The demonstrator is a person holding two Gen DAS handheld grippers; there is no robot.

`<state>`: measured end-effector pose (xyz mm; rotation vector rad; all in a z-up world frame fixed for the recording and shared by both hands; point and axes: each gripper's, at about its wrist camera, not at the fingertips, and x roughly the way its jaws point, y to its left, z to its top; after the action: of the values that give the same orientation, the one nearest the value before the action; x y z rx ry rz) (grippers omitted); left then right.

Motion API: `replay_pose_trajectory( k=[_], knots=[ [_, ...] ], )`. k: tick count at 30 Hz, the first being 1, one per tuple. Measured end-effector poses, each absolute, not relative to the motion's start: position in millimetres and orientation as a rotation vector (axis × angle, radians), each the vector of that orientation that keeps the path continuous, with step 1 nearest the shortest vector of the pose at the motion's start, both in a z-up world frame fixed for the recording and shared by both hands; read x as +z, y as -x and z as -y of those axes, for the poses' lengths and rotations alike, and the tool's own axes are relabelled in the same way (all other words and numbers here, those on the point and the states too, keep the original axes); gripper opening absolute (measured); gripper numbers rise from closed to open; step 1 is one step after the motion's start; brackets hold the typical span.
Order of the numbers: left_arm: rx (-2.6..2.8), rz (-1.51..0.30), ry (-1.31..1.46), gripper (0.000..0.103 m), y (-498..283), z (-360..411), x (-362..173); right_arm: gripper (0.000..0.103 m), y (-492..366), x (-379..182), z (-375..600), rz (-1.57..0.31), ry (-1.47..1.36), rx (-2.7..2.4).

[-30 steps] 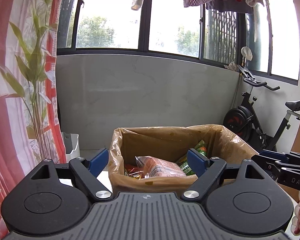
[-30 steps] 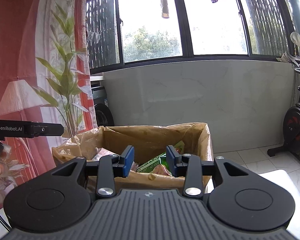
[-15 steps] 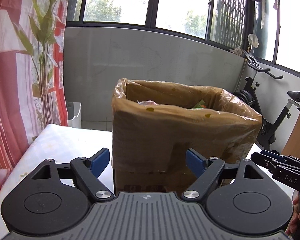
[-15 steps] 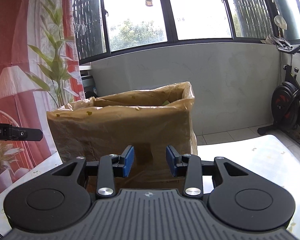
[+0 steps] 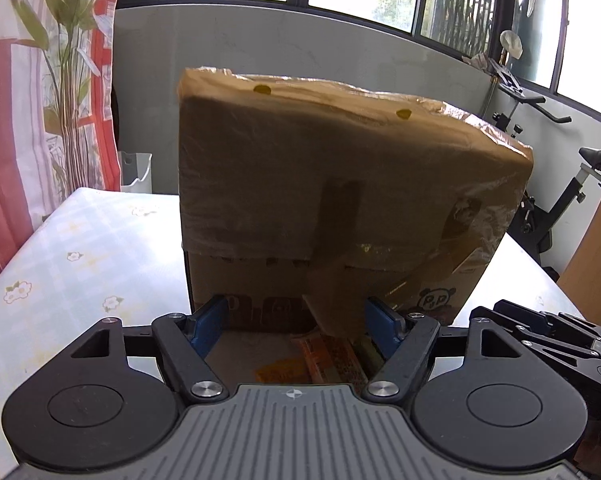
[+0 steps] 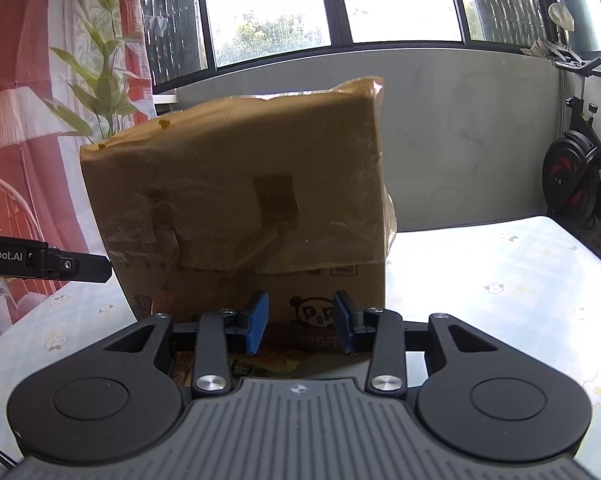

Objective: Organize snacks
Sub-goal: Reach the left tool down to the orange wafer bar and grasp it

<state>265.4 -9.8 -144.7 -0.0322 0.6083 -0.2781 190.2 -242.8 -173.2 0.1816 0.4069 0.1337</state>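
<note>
Standing on the flowered tablecloth [image 5: 80,248], the cardboard box [image 5: 340,200] has a brown plastic liner folded over its rim. Snack packets [image 5: 328,354] lie on the cloth at its foot. The left gripper [image 5: 296,326] has just been closing, its jaws apart around the packets without pressing them; the right gripper [image 6: 300,322] is narrower and holds nothing.

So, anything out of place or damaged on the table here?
A few snack packets lie loose on the table before the cardboard box. The plastic liner draped down the box's outside is crumpled.
</note>
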Motion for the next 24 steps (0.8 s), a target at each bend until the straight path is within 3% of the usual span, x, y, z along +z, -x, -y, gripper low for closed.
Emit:
replay_pose_trajectory(
  k=[20, 21, 22, 24],
  knots=[
    [-0.287, -0.780, -0.005, 0.071, -300.2, 62.2, -219.9, 0.039, -193.7, -214.2, 232.5, -0.505, -0.125, 0.214],
    [-0.285, -0.775, -0.006, 0.064, -300.0, 62.3, -220.1, 0.039, -193.4, -214.3, 231.9, -0.506, -0.121, 0.220],
    [-0.284, -0.772, -0.016, 0.045, -299.9, 62.3, -220.0, 0.039, -193.0, -214.8, 231.6, -0.506, -0.119, 0.227],
    [-0.291, -0.765, -0.061, 0.044, -298.0, 64.3, -220.0, 0.039, -193.7, -215.9, 232.3, -0.513, -0.123, 0.244]
  ],
)
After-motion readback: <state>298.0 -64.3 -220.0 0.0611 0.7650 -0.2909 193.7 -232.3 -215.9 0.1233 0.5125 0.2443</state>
